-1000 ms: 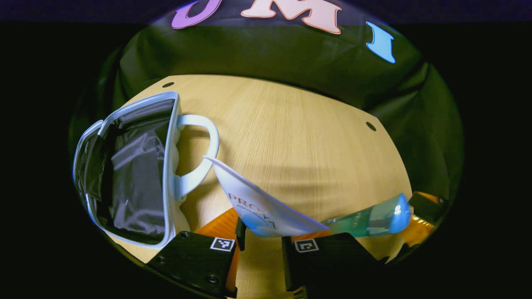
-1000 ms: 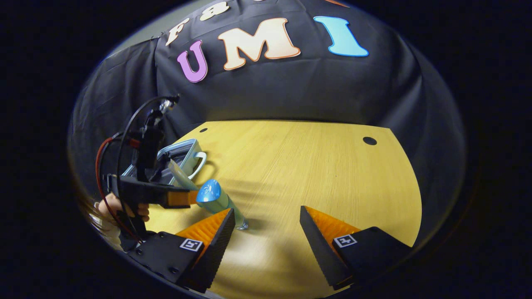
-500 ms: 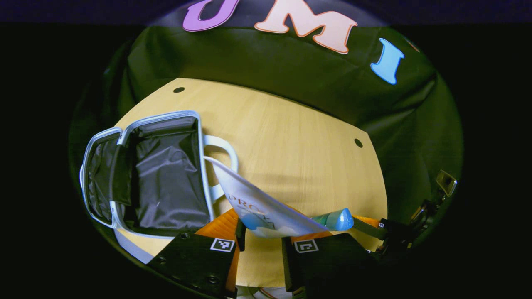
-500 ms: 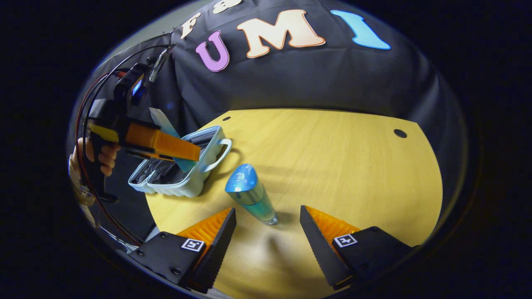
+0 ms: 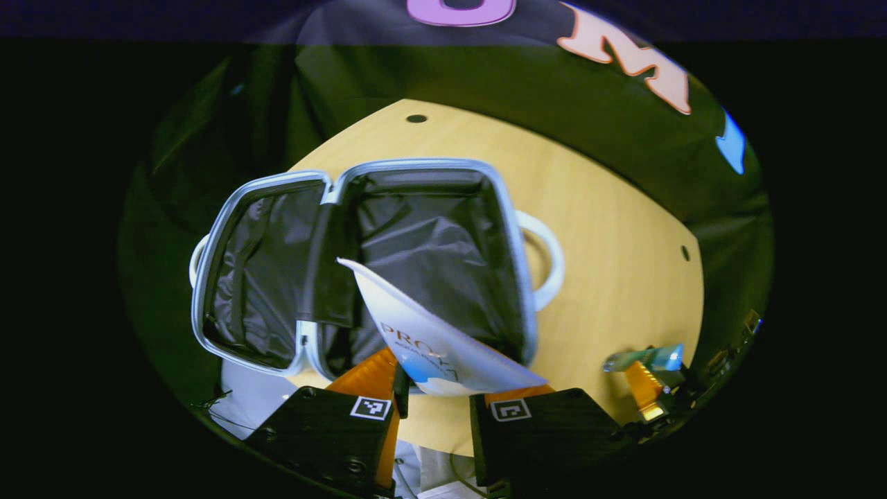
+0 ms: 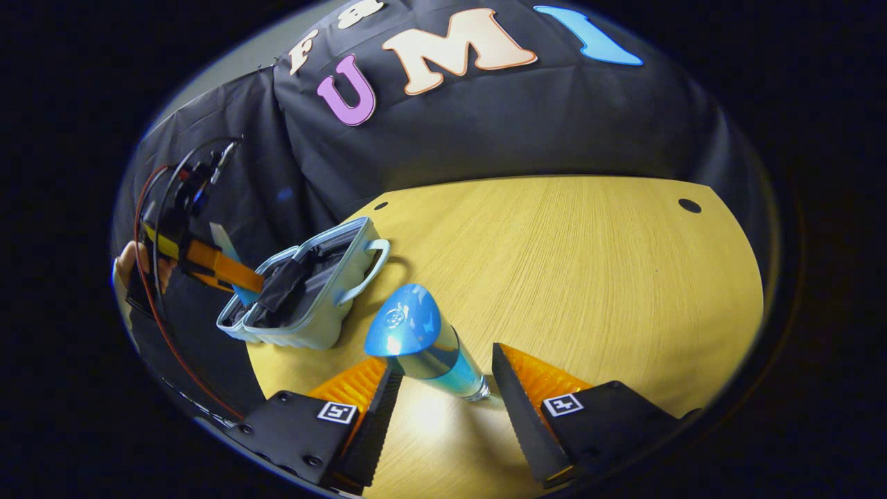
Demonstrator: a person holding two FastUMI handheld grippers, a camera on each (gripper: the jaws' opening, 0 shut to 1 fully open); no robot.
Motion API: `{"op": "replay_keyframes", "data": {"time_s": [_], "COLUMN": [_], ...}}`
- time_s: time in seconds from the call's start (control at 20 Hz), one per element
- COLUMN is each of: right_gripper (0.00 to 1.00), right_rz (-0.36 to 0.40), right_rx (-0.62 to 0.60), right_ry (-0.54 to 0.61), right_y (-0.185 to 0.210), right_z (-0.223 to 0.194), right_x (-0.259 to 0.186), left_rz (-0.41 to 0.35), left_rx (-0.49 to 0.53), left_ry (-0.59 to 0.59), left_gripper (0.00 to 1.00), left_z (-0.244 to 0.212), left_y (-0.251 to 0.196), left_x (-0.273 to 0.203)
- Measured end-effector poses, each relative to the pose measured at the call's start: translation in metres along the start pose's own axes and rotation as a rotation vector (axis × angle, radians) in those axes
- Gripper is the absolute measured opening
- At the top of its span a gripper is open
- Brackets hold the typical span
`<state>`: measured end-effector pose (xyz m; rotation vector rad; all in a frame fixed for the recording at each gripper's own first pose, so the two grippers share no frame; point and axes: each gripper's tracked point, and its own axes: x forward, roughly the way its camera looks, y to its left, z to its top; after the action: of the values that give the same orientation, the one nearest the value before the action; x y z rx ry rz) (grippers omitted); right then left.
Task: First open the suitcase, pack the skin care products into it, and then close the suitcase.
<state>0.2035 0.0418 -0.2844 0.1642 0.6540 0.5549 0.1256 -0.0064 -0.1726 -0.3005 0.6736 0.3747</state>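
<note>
Left gripper (image 5: 435, 405) pinches soft tube (image 5: 433, 339) over open suitcase (image 5: 429, 229) — light, squashy. Right gripper (image 6: 438, 384) agape around upright bottle (image 6: 423, 346) — likely rigid, slick; take mid-body.

Recording booth: black cloth wall (image 6: 485, 132), wooden table (image 6: 589, 263)

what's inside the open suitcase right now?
The suitcase shows dark crumpled lining in both halves and a dark flap at the hinge, with no products visible. The white tube in the left tongs covers the near corner, so that part is unknown.
</note>
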Motion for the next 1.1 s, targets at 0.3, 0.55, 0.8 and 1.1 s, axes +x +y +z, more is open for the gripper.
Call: {"op": "replay_keyframes", "data": {"time_s": [0.3,0.55,0.8,1.1], "right_gripper": [0.63,0.46,0.44,0.41], "right_rz": [-0.072,-0.125,-0.207,-0.29], "right_rx": [-0.036,-0.017,0.016,0.11], "right_ry": [-0.023,-0.035,-0.053,-0.087], "right_y": [-0.003,-0.003,-0.004,0.001], "right_z": [0.001,0.001,-0.001,0.004], "right_x": [0.012,0.015,0.01,-0.001], "left_rz": [-0.007,-0.047,-0.08,-0.127], "left_rx": [0.007,0.043,0.073,0.088], "left_ry": [0.152,0.271,0.349,0.404], "left_gripper": [0.38,0.41,0.38,0.39], "left_z": [-0.016,-0.031,-0.038,-0.042], "left_y": [0.019,0.023,0.028,0.025], "left_x": [0.028,0.051,0.067,0.077]}}
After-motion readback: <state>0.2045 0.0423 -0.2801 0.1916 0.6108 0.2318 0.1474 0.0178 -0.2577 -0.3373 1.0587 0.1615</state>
